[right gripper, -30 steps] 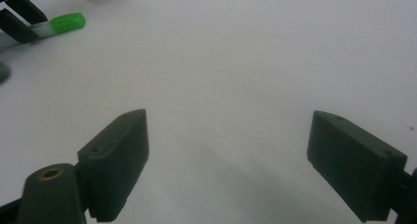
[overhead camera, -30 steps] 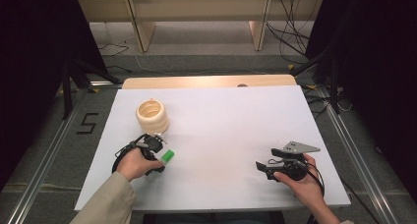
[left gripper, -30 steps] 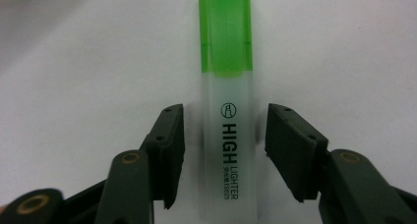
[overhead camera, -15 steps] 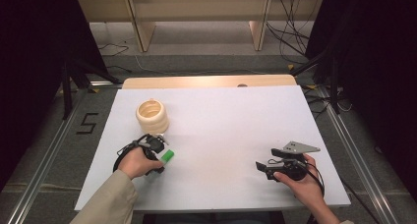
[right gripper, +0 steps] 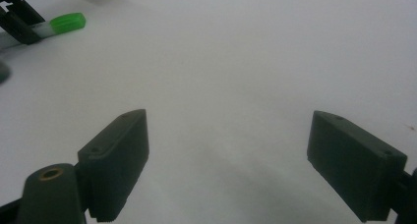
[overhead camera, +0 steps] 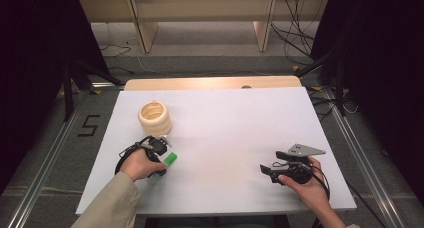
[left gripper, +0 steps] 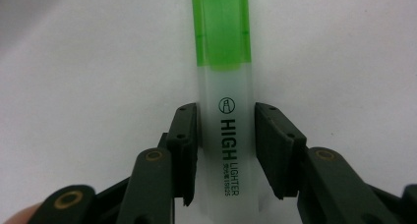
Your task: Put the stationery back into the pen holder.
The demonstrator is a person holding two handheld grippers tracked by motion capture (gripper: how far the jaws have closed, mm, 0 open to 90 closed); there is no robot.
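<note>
A highlighter [left gripper: 226,86] with a green cap [overhead camera: 170,158] and a clear white barrel lies flat on the white table near the front left. My left gripper [left gripper: 226,130] points down over it; its jaws have just been closing, and both pads now touch the barrel's sides. The barrel's print reads "HIGH LIGHTER". At the front right my right gripper [overhead camera: 265,170] rests low over the table, open [right gripper: 228,150], with bare tabletop between its jaws. In the right gripper view the green cap [right gripper: 68,21] lies far off at the upper left.
A cream ribbed round pot [overhead camera: 155,118] stands just behind the left hand. The white table top [overhead camera: 240,128] stretches between the two hands. A wooden strip [overhead camera: 210,83] runs along its far edge, with floor and cables beyond.
</note>
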